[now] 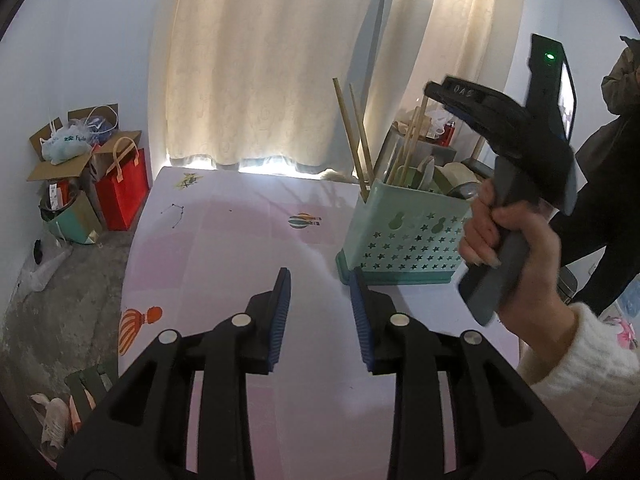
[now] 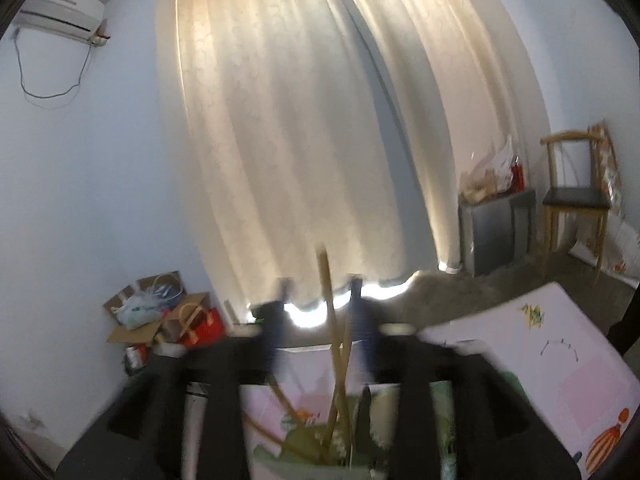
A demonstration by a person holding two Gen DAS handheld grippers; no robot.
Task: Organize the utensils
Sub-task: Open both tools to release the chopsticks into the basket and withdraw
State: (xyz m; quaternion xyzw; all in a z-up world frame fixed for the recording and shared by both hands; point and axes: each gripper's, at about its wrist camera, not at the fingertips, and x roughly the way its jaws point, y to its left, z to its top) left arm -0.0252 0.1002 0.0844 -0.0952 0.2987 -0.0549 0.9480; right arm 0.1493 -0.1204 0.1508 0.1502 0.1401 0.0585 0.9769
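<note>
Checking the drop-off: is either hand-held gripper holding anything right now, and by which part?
Nothing is held. The left hand-held gripper is open over the bare table. The right hand-held gripper is open; chopsticks stand between its fingers, unpinched, in the holder.

Beside the curtain (image 1: pixel 280 60) — soft matt cloth — stands a smooth plastic holder (image 1: pixel 404 236), star-pierced, with pale wooden chopsticks (image 1: pixel 354 140) in it, on a matt printed tablecloth (image 1: pixel 240 248).

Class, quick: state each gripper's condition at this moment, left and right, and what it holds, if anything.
Left gripper: open, nothing between its pads.
Right gripper: open above the green utensil holder; a chopstick stands between its fingers, not gripped.
</note>
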